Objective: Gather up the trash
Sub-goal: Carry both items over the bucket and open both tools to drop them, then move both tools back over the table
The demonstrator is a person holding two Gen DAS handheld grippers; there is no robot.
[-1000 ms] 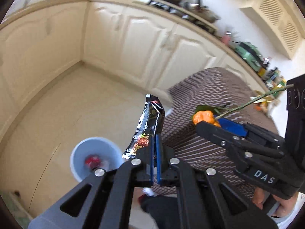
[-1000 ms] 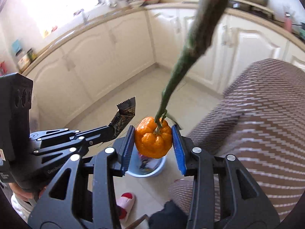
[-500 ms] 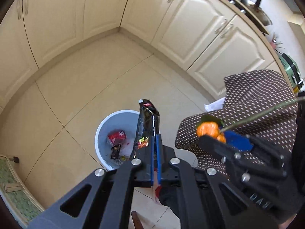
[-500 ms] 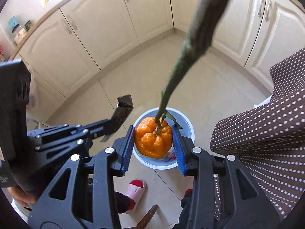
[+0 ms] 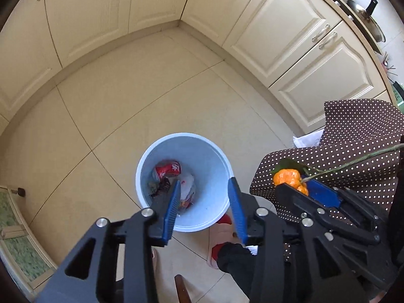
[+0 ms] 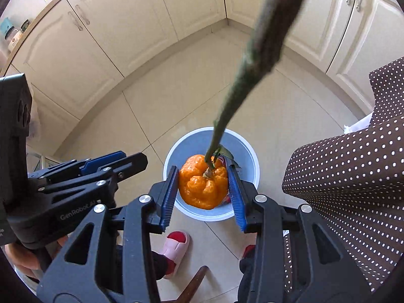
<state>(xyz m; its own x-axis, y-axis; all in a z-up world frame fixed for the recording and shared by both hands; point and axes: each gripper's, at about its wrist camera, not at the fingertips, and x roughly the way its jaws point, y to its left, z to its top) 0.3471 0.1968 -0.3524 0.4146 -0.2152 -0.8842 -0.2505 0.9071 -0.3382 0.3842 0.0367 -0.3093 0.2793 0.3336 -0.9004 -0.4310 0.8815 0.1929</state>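
A light blue trash bin [image 5: 209,149] stands on the tiled floor below both grippers; it also shows in the right wrist view [image 6: 248,151]. Inside lie a red can [image 5: 168,169] and wrappers [image 5: 188,189]. My left gripper [image 5: 204,194] is open and empty above the bin; it shows in the right wrist view [image 6: 121,160] too. My right gripper [image 6: 203,184] is shut on an orange fruit [image 6: 203,188] with a long green stem [image 6: 242,88], held above the bin. The fruit also shows in the left wrist view [image 5: 287,179].
A table with a brown dotted cloth [image 5: 353,136] is at the right, also in the right wrist view [image 6: 353,171]. Cream kitchen cabinets [image 5: 290,38] line the walls. The person's pink slippers [image 6: 175,246] are on the floor near the bin.
My left gripper has opened and the dark snack wrapper it held is gone from its fingers. Both grippers have moved over the bin. The right gripper still holds the orange fruit.
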